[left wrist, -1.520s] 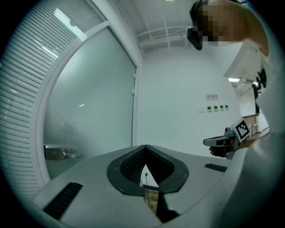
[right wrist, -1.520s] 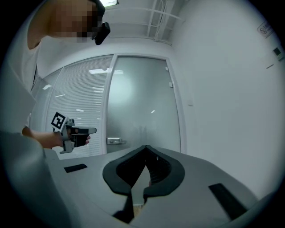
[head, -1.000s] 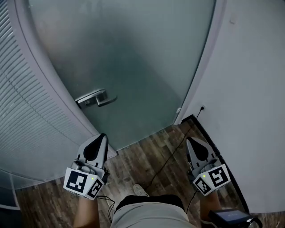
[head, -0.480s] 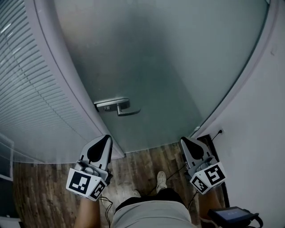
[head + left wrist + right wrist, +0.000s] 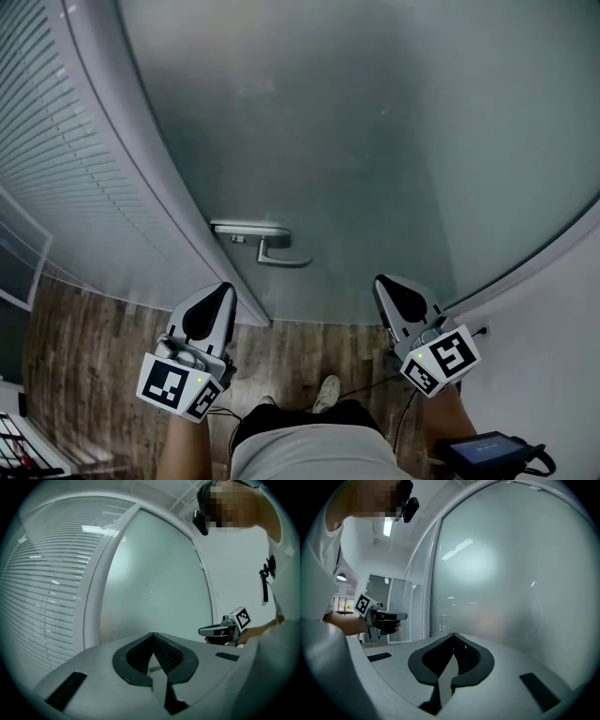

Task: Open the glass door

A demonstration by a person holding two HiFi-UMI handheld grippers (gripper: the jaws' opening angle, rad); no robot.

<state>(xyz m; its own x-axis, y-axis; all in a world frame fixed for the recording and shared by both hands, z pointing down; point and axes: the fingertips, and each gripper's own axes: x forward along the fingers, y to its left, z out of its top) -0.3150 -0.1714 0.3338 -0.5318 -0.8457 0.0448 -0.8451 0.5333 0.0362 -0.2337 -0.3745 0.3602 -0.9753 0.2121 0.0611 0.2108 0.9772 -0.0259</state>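
The frosted glass door [image 5: 375, 141] fills most of the head view, and its metal lever handle [image 5: 267, 246] sits near the door's left edge. My left gripper [image 5: 217, 292] is held level just below and left of the handle, jaws shut on nothing. My right gripper [image 5: 382, 283] is level to the handle's right, also shut and empty. Neither touches the door or the handle. The left gripper view shows the left gripper [image 5: 153, 634] facing the glass [image 5: 154, 583]. The right gripper view shows the right gripper [image 5: 453, 634] close to the pane [image 5: 511, 573].
A slatted blind panel [image 5: 56, 141] and the pale door frame [image 5: 141, 187] stand to the left. Wood floor [image 5: 94, 347] lies below, with my shoe [image 5: 325, 392] and a cable [image 5: 375, 382] on it. A white wall [image 5: 553, 347] with a socket [image 5: 483, 330] is at the right.
The view has swung and closed in on the door. The handle now sits between the two grippers rather than left of them. Both grippers came along, still shut.
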